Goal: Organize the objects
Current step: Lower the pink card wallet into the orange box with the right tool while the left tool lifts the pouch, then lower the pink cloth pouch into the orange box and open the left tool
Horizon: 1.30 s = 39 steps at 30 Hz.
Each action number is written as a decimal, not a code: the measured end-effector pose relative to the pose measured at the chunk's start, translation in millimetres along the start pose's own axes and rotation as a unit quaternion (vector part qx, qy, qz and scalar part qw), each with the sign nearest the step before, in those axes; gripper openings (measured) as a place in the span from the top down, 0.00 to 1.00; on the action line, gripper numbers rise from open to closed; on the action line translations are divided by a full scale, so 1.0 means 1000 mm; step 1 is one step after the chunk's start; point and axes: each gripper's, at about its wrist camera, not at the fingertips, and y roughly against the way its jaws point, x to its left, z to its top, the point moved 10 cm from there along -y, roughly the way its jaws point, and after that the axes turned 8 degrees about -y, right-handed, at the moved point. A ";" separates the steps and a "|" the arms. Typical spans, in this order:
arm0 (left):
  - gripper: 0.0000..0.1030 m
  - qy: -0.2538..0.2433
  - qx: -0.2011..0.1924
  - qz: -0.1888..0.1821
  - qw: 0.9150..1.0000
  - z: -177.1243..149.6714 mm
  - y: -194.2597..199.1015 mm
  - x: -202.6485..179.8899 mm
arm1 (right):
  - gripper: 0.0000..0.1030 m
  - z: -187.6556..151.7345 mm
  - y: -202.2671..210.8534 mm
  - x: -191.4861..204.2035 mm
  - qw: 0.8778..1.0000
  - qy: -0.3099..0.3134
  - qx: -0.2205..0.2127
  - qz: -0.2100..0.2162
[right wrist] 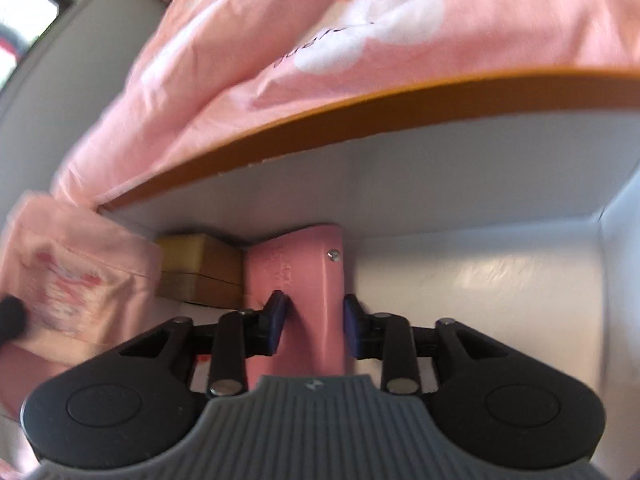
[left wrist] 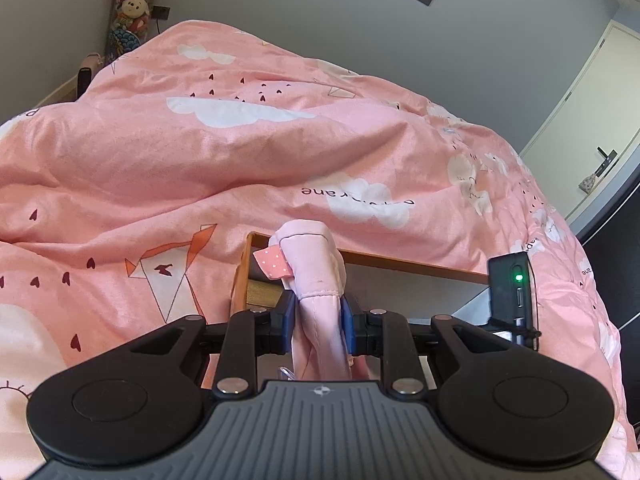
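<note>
Two wooden blocks [right wrist: 200,268] — inside white drawer [right wrist: 480,280]

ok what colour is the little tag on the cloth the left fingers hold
Salmon pink with small white dots, on the pale pink cloth; clearest in the left wrist view.

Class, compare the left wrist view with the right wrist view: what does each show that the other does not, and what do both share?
Left wrist only: the left tool gripping pink folded fabric, a door, plush toys.
Right wrist only: the right tool around a pink hard object, wooden blocks.
Both: the pink quilt and the orange-rimmed box.
</note>
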 end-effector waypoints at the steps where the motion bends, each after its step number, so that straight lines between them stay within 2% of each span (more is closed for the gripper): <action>1: 0.74 0.001 0.001 0.001 1.000 -0.001 -0.001 0.000 | 0.64 -0.001 -0.003 0.002 1.000 0.011 -0.001 -0.008; 6: 0.74 0.009 0.005 -0.004 1.000 -0.002 -0.003 0.000 | 0.59 0.001 -0.008 0.009 0.999 0.031 0.002 -0.013; 8: 0.74 0.016 0.004 -0.014 1.000 -0.002 -0.004 -0.001 | 0.59 0.002 -0.008 0.009 0.999 0.035 0.006 -0.006; 10: 0.74 0.033 0.005 -0.032 0.999 -0.002 -0.007 -0.004 | 0.60 0.006 -0.002 0.003 1.000 0.013 0.008 0.001; 15: 0.74 0.068 0.008 -0.075 0.995 -0.005 -0.024 -0.017 | 0.64 0.005 0.041 -0.018 0.999 0.002 -0.033 -0.001; 19: 0.74 0.077 0.015 -0.097 0.992 -0.007 -0.045 -0.031 | 0.64 0.010 0.069 -0.025 0.996 0.020 -0.083 -0.034; 22: 0.74 0.072 0.025 -0.086 0.993 -0.012 -0.064 -0.033 | 0.64 0.010 0.080 -0.029 0.993 0.041 -0.096 -0.050; 25: 0.74 0.081 0.046 -0.089 0.992 -0.021 -0.079 -0.033 | 0.64 0.006 0.075 -0.034 0.995 0.039 -0.084 -0.048; 30: 0.71 0.094 0.069 -0.059 0.991 -0.035 -0.093 -0.023 | 0.64 -0.004 0.066 -0.034 0.996 0.043 -0.073 -0.036; 35: 0.64 0.050 0.074 0.005 0.996 -0.039 -0.093 -0.018 | 0.64 -0.007 0.059 -0.026 0.996 0.049 -0.068 -0.015; 37: 0.61 0.024 0.076 0.029 0.996 -0.040 -0.090 -0.017 | 0.64 -0.006 0.056 -0.024 0.997 0.038 -0.062 0.006; 39: 0.57 -0.003 0.078 0.041 0.996 -0.040 -0.084 -0.018 | 0.64 -0.005 0.056 -0.021 0.997 0.032 -0.059 0.022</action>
